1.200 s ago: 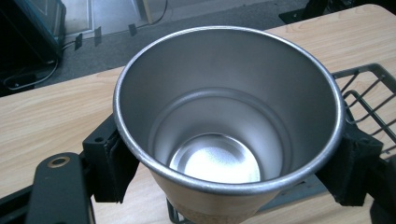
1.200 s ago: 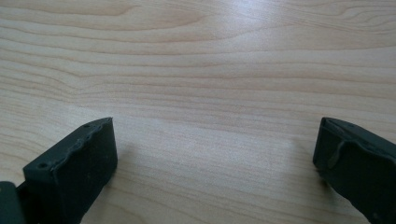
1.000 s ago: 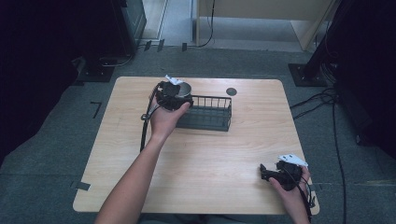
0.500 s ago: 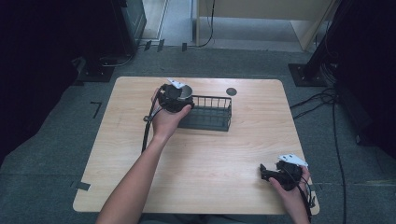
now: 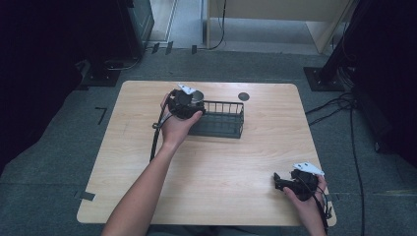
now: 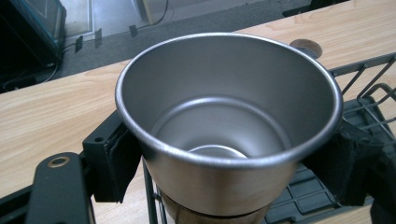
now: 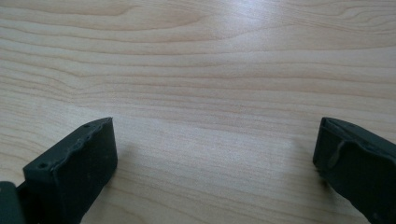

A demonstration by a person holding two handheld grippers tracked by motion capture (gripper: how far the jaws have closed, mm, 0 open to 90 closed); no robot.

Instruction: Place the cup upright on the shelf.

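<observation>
Since the earlier frame the left gripper (image 5: 189, 101) has barely shifted, at the wire basket's (image 5: 222, 119) left end. Left gripper view: pads clamp the steel cup (image 6: 224, 121) by its walls, light, rigid, slick. Right gripper view: right gripper (image 7: 215, 154) gapes empty over the tabletop (image 7: 210, 60).

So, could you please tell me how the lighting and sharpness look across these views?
High view: table evenly lit, surroundings dark. Left gripper view: steel cup sharp, with soft sheen and no harsh glare. Right gripper view: wood grain sharp, the near jaws slightly soft, faint shadows beside them.
</observation>
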